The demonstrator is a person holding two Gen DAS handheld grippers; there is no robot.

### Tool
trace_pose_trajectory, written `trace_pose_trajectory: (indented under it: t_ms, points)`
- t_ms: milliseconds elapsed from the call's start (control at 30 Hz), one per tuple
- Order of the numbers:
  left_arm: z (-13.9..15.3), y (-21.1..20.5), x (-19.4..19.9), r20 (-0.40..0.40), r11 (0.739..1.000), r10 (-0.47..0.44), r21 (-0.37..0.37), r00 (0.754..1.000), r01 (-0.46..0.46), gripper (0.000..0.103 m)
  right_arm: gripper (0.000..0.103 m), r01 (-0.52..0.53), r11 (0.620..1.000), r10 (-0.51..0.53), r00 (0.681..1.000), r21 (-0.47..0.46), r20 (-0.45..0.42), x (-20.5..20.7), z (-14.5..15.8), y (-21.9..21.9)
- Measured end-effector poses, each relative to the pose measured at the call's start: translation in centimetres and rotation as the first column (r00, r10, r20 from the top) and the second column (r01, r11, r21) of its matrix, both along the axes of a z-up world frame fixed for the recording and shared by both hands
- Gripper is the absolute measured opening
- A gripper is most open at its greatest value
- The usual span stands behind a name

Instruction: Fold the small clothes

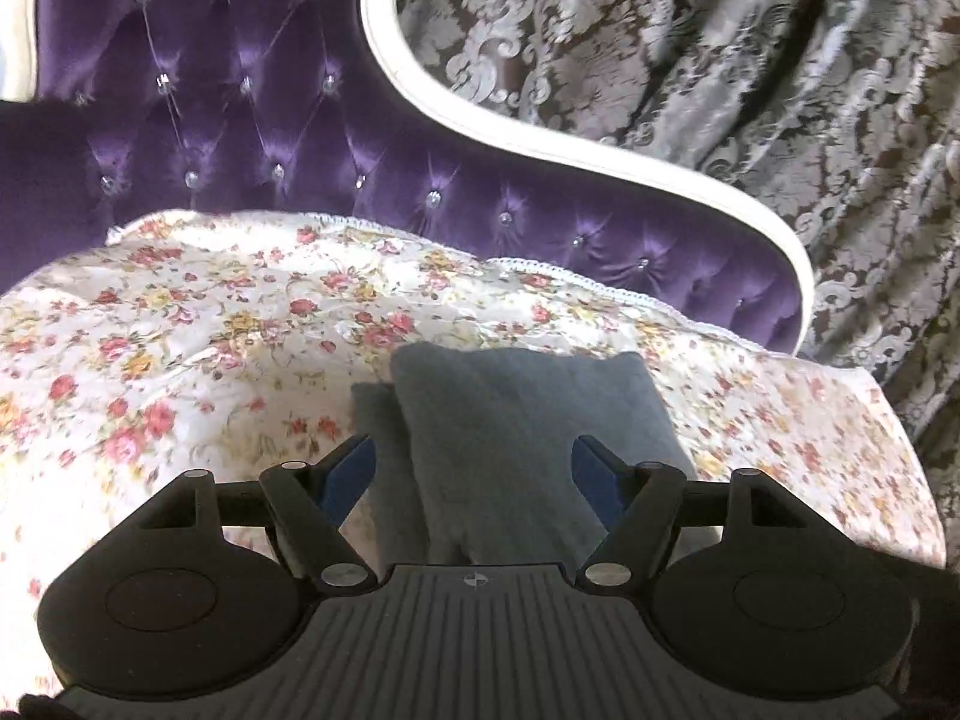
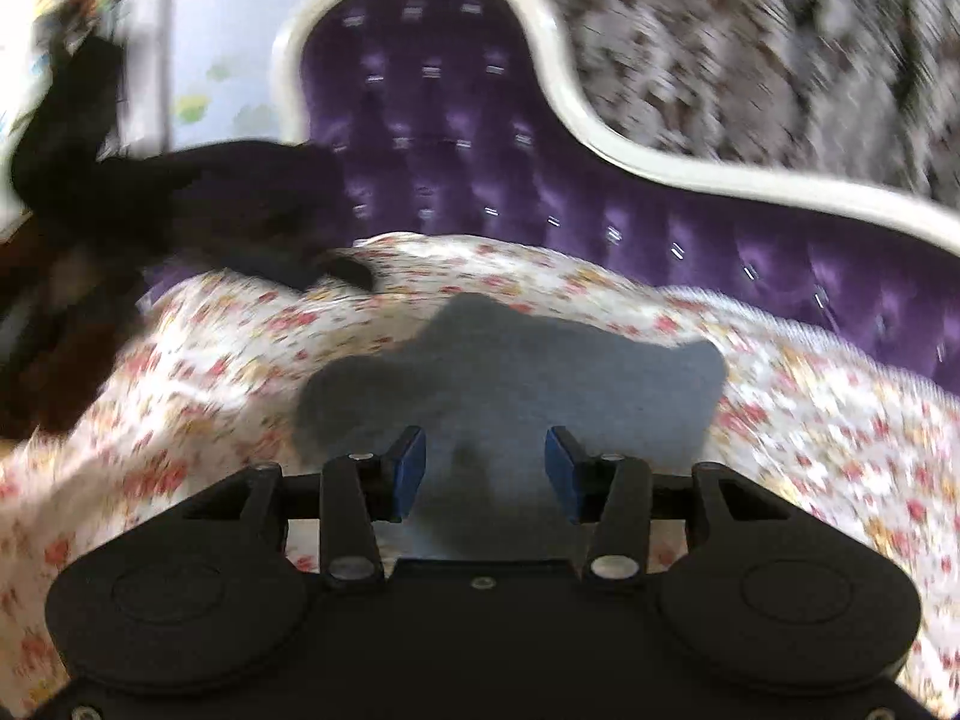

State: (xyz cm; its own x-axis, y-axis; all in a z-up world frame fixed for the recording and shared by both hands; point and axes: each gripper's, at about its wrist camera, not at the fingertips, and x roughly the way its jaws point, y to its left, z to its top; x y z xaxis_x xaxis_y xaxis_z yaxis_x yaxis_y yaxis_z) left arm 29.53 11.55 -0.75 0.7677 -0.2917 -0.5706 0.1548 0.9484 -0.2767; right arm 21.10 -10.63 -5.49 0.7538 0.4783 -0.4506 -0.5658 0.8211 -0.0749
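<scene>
A small grey-blue garment [image 1: 516, 438] lies folded on a floral sheet [image 1: 198, 324] over the sofa seat. My left gripper [image 1: 474, 480] is open, its blue pads [image 1: 351, 477] on either side of the garment's near end, just above it. In the blurred right wrist view the same garment [image 2: 528, 378] lies spread with an uneven far edge. My right gripper [image 2: 485, 468] is open over its near part, holding nothing. The other gripper and dark gloved arm [image 2: 198, 204] show at the left, blurred.
The purple tufted sofa back [image 1: 240, 138] with a white frame [image 1: 540, 138] rises behind the seat. A grey patterned curtain [image 1: 750, 72] hangs behind and to the right. The sheet drops off at the right edge [image 1: 888, 420].
</scene>
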Motion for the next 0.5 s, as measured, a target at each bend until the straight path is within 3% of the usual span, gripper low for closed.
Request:
trace_pose_trajectory:
  t_ms: [167, 500]
  points:
    - [-1.2, 1.0, 4.2, -0.093, 0.995, -0.058, -0.085, 0.994, 0.05, 0.071, 0.056, -0.071, 0.987, 0.087, 0.99, -0.144, 0.112, -1.2, -1.5, 4.3]
    - [-4.2, 0.5, 9.6, -0.213, 0.992, -0.07, -0.117, 0.975, 0.046, 0.07, 0.056, -0.088, 0.957, 0.153, 0.963, -0.277, 0.221, -1.1, -4.0, 8.1]
